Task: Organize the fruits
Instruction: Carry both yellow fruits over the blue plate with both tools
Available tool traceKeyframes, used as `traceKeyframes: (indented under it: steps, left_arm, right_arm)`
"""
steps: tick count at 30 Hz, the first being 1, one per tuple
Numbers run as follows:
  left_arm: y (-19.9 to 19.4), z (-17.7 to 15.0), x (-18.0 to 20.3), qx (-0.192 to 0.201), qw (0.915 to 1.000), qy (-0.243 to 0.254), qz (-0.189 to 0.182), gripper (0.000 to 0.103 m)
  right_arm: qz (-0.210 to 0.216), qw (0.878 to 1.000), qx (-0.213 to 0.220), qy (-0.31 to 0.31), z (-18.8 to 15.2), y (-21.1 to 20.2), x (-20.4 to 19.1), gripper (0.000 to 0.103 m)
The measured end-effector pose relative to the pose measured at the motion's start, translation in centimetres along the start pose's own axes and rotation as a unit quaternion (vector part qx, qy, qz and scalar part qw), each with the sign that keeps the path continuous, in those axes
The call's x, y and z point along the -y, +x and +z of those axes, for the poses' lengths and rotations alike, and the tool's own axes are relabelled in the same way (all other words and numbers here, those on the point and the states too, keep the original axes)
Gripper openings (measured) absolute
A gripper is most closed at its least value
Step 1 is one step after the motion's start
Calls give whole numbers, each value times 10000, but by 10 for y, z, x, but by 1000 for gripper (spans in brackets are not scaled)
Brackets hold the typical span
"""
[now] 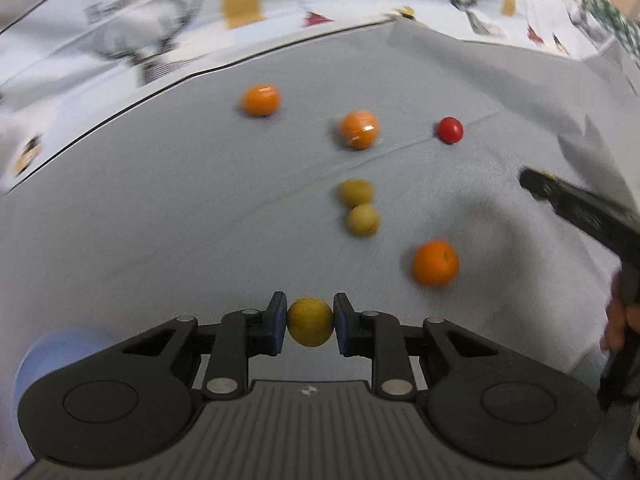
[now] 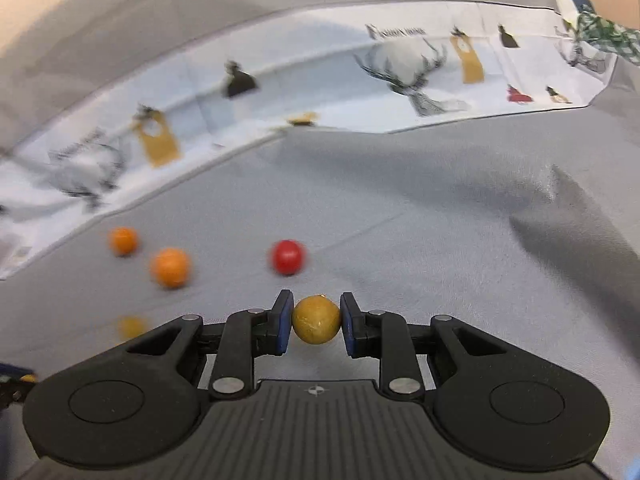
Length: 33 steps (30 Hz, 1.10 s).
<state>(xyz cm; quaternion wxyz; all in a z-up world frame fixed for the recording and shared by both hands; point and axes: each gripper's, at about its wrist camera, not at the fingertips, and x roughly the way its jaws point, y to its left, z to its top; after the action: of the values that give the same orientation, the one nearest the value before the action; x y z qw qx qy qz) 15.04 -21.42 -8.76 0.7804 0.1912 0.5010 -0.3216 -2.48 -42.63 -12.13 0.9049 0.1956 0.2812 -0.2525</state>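
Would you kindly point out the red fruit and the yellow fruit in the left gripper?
red fruit [image 1: 450, 130], left wrist view, centre of its skin.
yellow fruit [image 1: 310, 322], left wrist view, middle, between the pads.

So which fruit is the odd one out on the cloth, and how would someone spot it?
Start at the grey cloth below the printed sheet. In the far row of fruit, right of two oranges, sits the red fruit. It is the only red piece; all the others are orange or yellow.

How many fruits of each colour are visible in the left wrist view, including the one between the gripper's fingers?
Orange fruits: 3
Yellow fruits: 3, two on the cloth, one held in the left gripper
Red fruit: 1
Total: 7
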Motion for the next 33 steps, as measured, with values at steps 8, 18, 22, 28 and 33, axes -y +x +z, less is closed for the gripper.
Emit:
traceKeyframes:
  steps: [8, 18, 22, 28, 33]
  left_arm:
    - [-115, -88, -35, 275, 9972, -508, 470, 27]
    - [-205, -196, -64, 676, 9864, -1351, 651, 27]
    - [-225, -228, -66, 906, 9822, -1495, 687, 27]
    - [-243, -251, -70, 1132, 9795, -1557, 599, 27]
    - [-248, -257, -74, 1253, 9771, -1630, 543, 27]
  right_arm:
    - [1229, 9898, -209, -691, -36, -124, -78, 26]
    - [2357, 9556, -233, -1755, -78, -233, -172, 27]
    - [2474, 9443, -316, -2146, -97, -259, -192, 26]
    - [2401, 9381, -110, -2495, -107, -286, -209, 26]
    - [2310, 9364, -75, -2643, -111, -293, -215, 26]
